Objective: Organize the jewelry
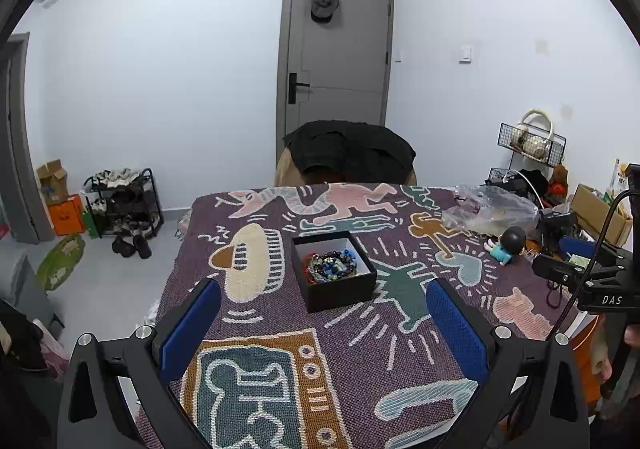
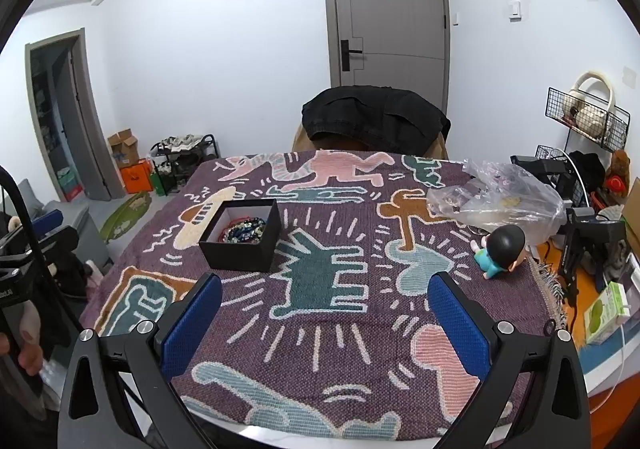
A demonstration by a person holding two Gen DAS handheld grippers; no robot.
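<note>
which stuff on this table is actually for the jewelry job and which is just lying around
For the job:
black box, open on the blanket
beaded bracelets heaped inside it
left gripper and right gripper, both open and empty

Just lying about:
clear plastic bag
doll figure on its side
juice carton
patterned blanket

Box [image 1: 334, 277] on the blanket [image 1: 352, 361], bracelets [image 1: 331, 267] inside; figurine [image 1: 505, 245] to its right, plastic bag [image 1: 490, 209] behind that
</note>
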